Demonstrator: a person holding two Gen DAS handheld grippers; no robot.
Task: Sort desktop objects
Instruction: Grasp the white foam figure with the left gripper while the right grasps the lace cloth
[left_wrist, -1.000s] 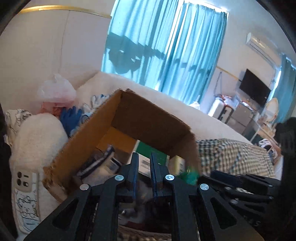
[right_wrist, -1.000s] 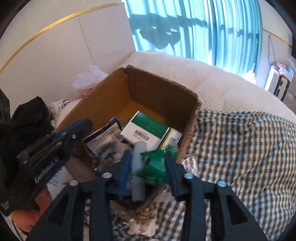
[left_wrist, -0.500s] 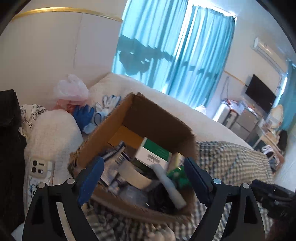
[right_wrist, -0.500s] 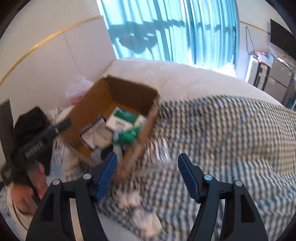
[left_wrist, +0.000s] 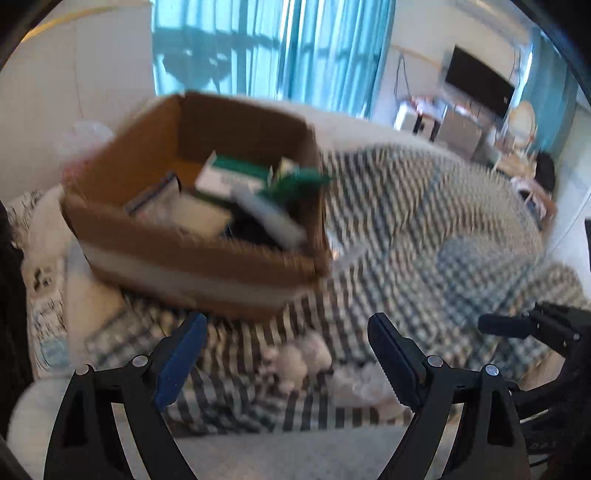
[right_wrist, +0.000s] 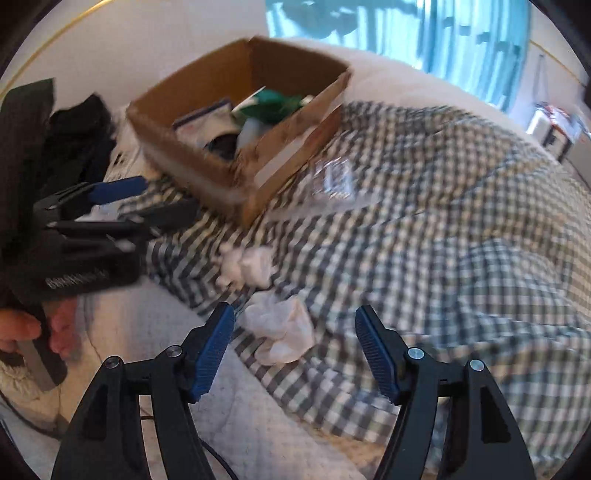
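Both grippers are wide open and hold nothing: the left gripper (left_wrist: 286, 354) hangs over white paper balls (left_wrist: 295, 360) just in front of the cardboard box (left_wrist: 199, 254), and the right gripper (right_wrist: 293, 349) hangs over a crumpled white tissue (right_wrist: 280, 334). Only the right view shows the hand (right_wrist: 29, 332) holding the other gripper and a clear plastic pack (right_wrist: 334, 181) beside the box, while only the left view shows the TV (left_wrist: 478, 90). Everything sits on a checked blanket (right_wrist: 443, 240) on a bed, with blue curtains (left_wrist: 288, 48) behind.
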